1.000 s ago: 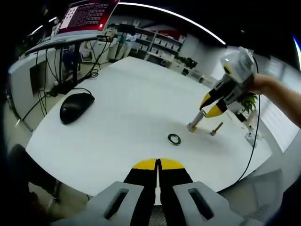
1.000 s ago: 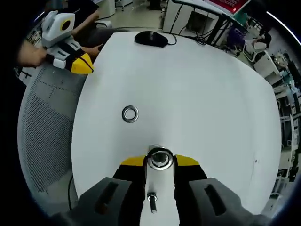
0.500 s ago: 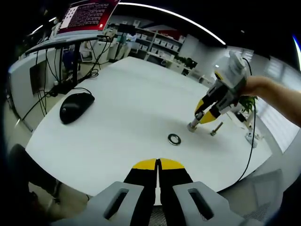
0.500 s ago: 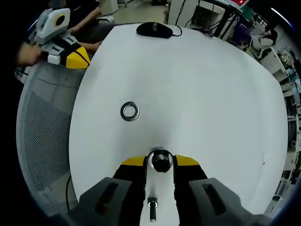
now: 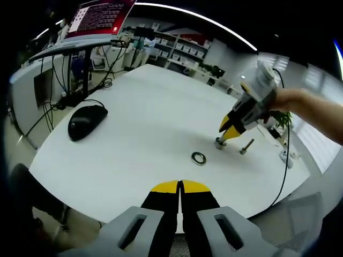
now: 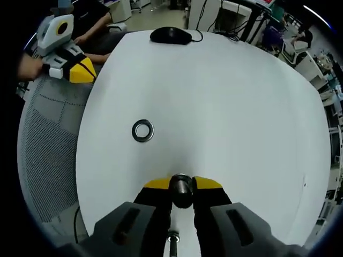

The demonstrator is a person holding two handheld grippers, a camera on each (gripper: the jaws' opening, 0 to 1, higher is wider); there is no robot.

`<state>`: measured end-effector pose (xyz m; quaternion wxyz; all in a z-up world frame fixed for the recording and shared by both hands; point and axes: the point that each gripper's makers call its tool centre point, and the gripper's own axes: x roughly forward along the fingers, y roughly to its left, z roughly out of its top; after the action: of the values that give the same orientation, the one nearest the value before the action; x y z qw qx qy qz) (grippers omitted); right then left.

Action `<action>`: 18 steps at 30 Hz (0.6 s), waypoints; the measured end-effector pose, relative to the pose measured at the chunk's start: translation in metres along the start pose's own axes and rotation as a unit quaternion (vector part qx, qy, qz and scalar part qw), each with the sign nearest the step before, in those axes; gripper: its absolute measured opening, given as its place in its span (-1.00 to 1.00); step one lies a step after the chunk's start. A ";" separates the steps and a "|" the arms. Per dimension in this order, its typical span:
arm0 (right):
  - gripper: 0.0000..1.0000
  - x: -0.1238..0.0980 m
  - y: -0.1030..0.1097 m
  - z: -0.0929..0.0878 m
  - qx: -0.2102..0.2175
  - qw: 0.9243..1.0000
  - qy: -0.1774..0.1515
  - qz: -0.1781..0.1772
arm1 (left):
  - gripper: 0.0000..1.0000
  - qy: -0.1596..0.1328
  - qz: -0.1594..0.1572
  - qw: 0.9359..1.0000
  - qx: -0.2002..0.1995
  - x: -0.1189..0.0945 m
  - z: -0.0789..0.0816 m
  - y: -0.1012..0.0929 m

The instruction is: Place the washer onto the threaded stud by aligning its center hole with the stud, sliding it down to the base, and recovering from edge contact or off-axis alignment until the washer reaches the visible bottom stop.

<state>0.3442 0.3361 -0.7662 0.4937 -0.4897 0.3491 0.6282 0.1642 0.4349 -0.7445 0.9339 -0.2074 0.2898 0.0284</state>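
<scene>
The steel washer (image 5: pixel 199 158) lies flat on the white table (image 5: pixel 144 123), a short way in front of my left gripper (image 5: pixel 180 187), whose yellow-tipped jaws are shut with nothing between them. To the washer's right, my right gripper (image 5: pixel 227 128) reaches down onto the threaded stud (image 5: pixel 220 142), which stands on the table. In the right gripper view the stud's round end (image 6: pixel 181 187) sits pinched between my right gripper's (image 6: pixel 181 183) jaws. The washer (image 6: pixel 143 130) lies up and to the left of it. My left gripper (image 6: pixel 80 71) hangs off the table's edge at the upper left.
A black mouse (image 5: pixel 87 120) with its cable lies at the table's left side, and appears far off in the right gripper view as the mouse (image 6: pixel 170 36). A second loose bolt (image 5: pixel 246 145) lies right of the stud. A mesh chair (image 6: pixel 48 144) stands beside the table. Desks and a monitor (image 5: pixel 99 16) stand behind.
My right gripper has dropped lower over the stud and its jaws have drawn in around it. The washer and my left gripper have stayed where they were.
</scene>
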 end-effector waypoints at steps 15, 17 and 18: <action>-0.44 -0.005 0.029 0.034 -0.064 0.997 -0.041 0.008 | -1.00 0.000 0.000 1.000 0.000 0.000 0.000 0.000; -0.42 -0.003 0.034 0.041 -0.068 0.996 -0.048 0.009 | -1.00 0.000 0.000 1.000 0.000 0.000 0.000 0.000; -0.40 0.000 0.038 0.045 -0.069 0.996 -0.052 0.015 | -1.00 0.000 0.000 1.000 0.000 0.000 0.001 0.000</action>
<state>0.2958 0.3670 -0.7553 0.4666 -0.4841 0.2865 0.6825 0.1644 0.4348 -0.7438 0.9340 -0.2074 0.2894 0.0284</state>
